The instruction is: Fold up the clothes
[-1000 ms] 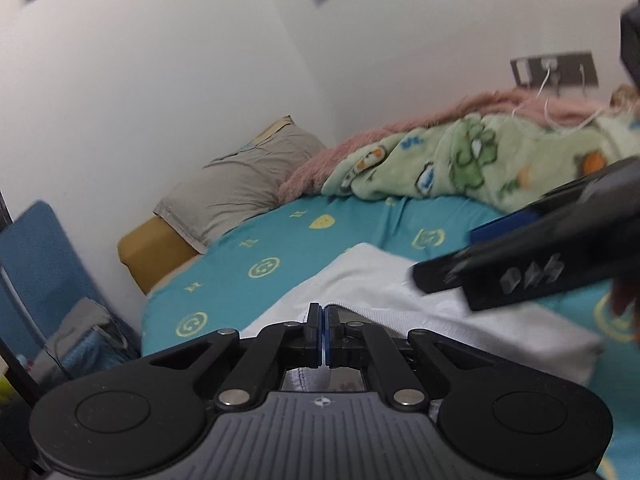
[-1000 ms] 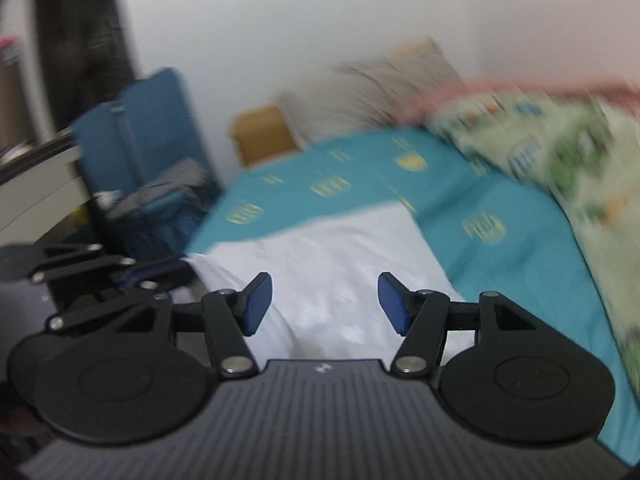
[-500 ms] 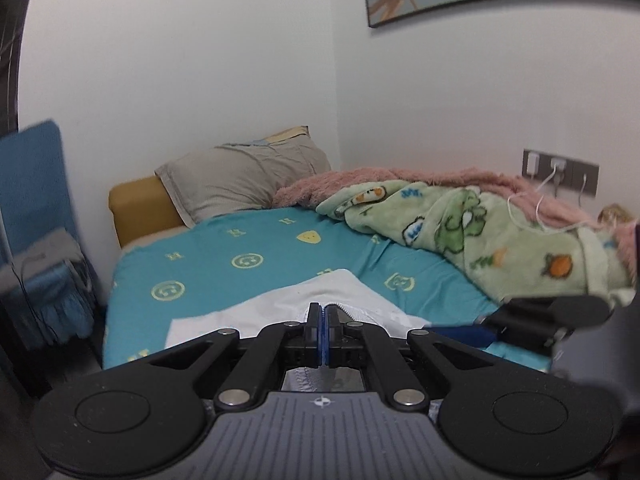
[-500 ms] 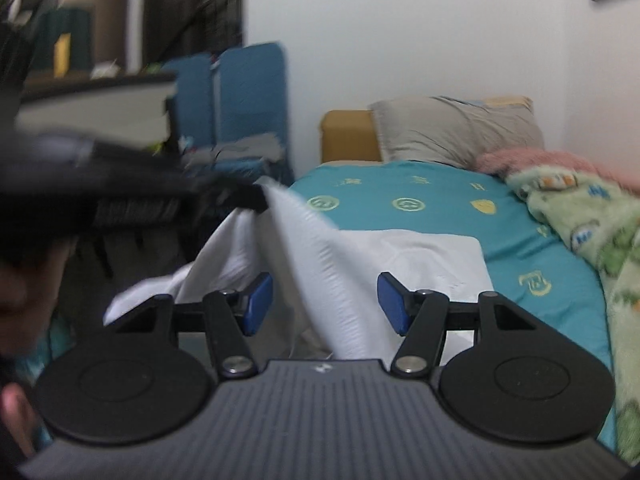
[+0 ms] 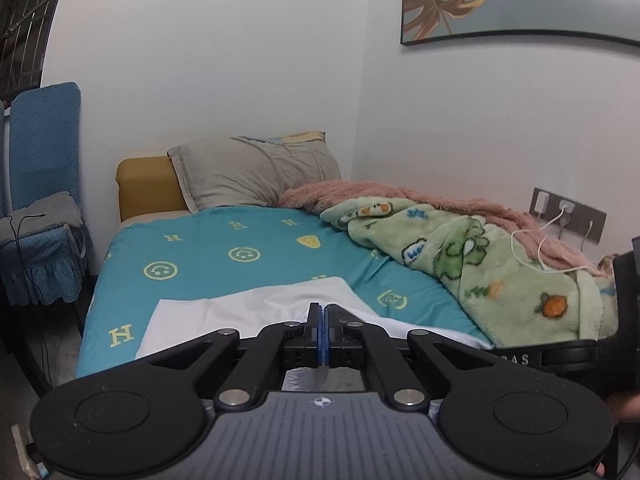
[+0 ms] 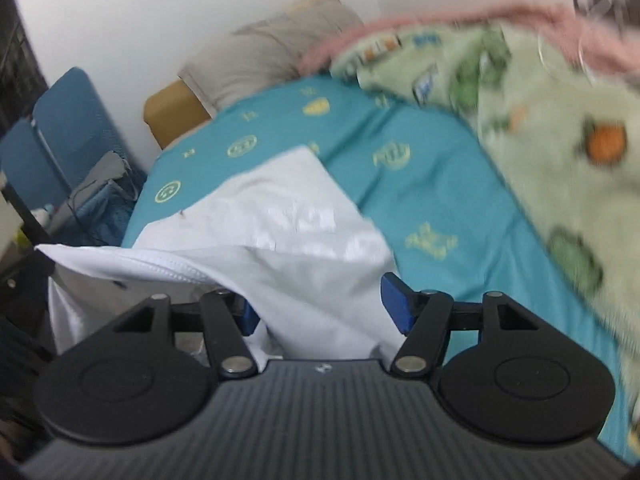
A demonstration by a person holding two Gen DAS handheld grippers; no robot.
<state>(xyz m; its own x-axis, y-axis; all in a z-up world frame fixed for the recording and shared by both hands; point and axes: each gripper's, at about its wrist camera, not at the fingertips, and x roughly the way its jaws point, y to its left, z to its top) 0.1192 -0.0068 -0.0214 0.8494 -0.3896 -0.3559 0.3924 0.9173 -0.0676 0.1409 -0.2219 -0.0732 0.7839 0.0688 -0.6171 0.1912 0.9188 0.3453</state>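
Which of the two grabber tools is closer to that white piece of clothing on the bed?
Left. The left gripper is clamped shut on the white garment. The right gripper has its jaws opening with garment fabric lying between them, its pads not pressing it.

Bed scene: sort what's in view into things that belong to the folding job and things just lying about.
Part of the job:
white garment
left claw, shut on its edge
right claw, jaws opening around the cloth

Just lying about:
grey pillow
green blanket
pink blanket
blue chair
charger cables
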